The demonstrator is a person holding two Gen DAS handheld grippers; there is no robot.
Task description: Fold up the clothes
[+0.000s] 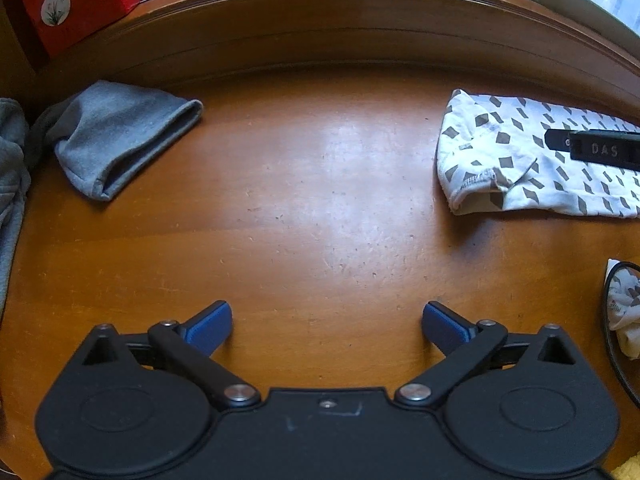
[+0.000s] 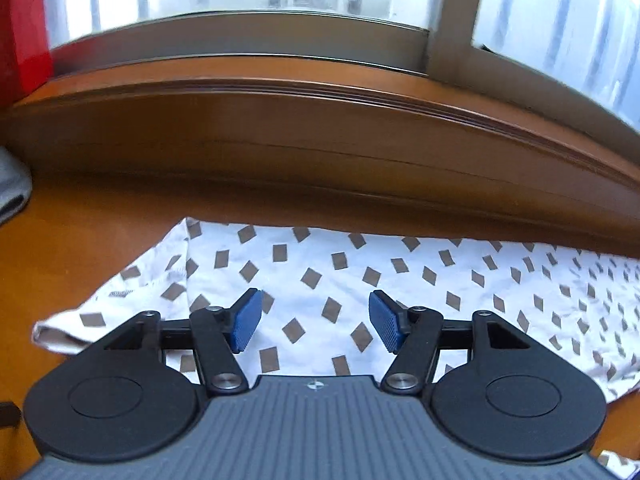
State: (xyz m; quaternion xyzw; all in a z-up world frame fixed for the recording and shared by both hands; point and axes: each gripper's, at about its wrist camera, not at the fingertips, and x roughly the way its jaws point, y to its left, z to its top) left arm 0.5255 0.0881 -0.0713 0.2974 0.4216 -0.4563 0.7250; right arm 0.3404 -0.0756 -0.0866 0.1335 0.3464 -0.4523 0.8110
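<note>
A white garment with brown diamond print [image 1: 516, 160] lies folded on the wooden table at the right; in the right wrist view it [image 2: 360, 272] spreads flat below the gripper. A grey garment [image 1: 120, 136] lies folded at the far left. My left gripper [image 1: 326, 330] is open and empty above bare table between the two garments. My right gripper [image 2: 316, 320] is open and empty, hovering over the white garment; its black body also shows in the left wrist view [image 1: 600, 146] over that garment.
The wooden table [image 1: 320, 200] ends at a raised wooden ledge [image 2: 320, 120] under a window. A red box [image 1: 68, 4] stands on the ledge at the far left. More grey cloth [image 1: 10, 168] lies at the left edge.
</note>
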